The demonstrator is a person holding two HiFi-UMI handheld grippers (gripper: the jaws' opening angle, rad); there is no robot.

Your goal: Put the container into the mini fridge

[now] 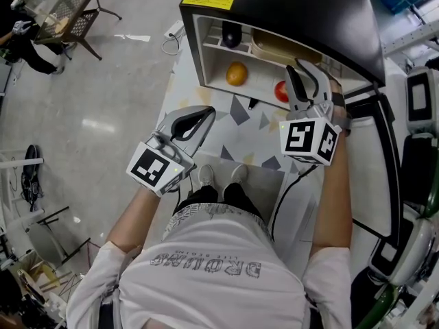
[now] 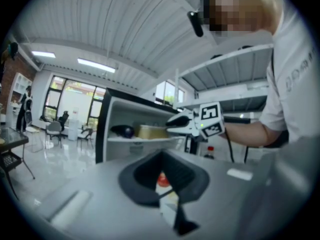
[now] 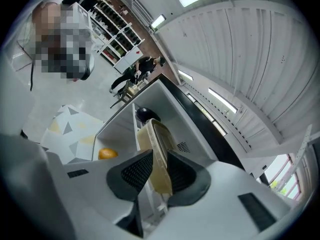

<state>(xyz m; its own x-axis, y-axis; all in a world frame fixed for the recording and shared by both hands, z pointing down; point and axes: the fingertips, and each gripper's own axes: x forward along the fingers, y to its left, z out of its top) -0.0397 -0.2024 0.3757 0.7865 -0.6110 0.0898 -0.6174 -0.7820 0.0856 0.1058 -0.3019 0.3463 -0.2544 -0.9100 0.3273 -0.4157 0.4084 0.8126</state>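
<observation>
We see the mini fridge [image 1: 309, 19] standing open, its white inside split by a shelf [image 1: 216, 46]. Our right gripper [image 1: 300, 70] reaches into the upper compartment. Its fingers [image 3: 135, 171] grip the rim of the container [image 3: 156, 144], one on each side. The container lies on the shelf, toward its right end. Our left gripper [image 1: 209, 113] hangs outside the fridge over the patterned mat [image 1: 240, 115], well apart from the container. Its fingers stand slightly apart with nothing between them. A dark round thing [image 1: 231, 35] sits at the shelf's left end, just beside the container. Below the shelf lie an orange [image 1: 236, 73] toward the left and a red thing [image 1: 280, 91] toward the right.
</observation>
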